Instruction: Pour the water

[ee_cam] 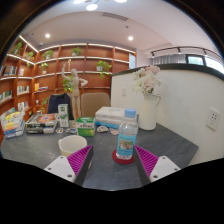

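Grey table (175, 143) lies open around the bottle (126, 136) ahead of the wide-open, empty gripper (113, 160).

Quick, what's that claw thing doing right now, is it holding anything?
Gripper: open, holding nothing; the water bottle stands just ahead, between the fingers.

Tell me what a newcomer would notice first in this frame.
The clear plastic water bottle with a blue label stands upright on the grey table, just ahead of the open gripper and between its pink-padded fingers' line. A white cup sits near the left finger. Behind the bottle to the right, a white vase of pale flowers rises against the wall.
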{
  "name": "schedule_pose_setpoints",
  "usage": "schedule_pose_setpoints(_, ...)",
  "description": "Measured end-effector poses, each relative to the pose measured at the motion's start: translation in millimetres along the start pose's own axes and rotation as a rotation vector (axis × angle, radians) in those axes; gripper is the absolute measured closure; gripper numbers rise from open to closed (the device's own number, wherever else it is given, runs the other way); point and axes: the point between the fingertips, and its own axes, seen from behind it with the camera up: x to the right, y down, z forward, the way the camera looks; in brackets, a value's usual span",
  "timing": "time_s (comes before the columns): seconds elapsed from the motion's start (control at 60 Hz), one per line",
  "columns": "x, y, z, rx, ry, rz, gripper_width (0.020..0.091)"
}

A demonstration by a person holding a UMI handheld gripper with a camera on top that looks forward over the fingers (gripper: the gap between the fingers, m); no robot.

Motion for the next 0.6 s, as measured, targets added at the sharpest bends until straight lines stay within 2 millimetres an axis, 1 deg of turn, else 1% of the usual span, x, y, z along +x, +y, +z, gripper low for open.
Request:
schedule_pose_setpoints(0.15,-33,5,-51,-0.033,-0.084,-0.035,0.0297)
schedule_pose_setpoints(0.267,-58,1,-84,-0.015,-0.156,-0.025,0.0297)
schedule_pose_setpoints(0.367,-72,-3,-105,0.000,-0.183,-0.031,0.0298)
schedule_pose_setpoints(0.6,-87,-16,-138,0.046,-0.222,-0.007,0.0299)
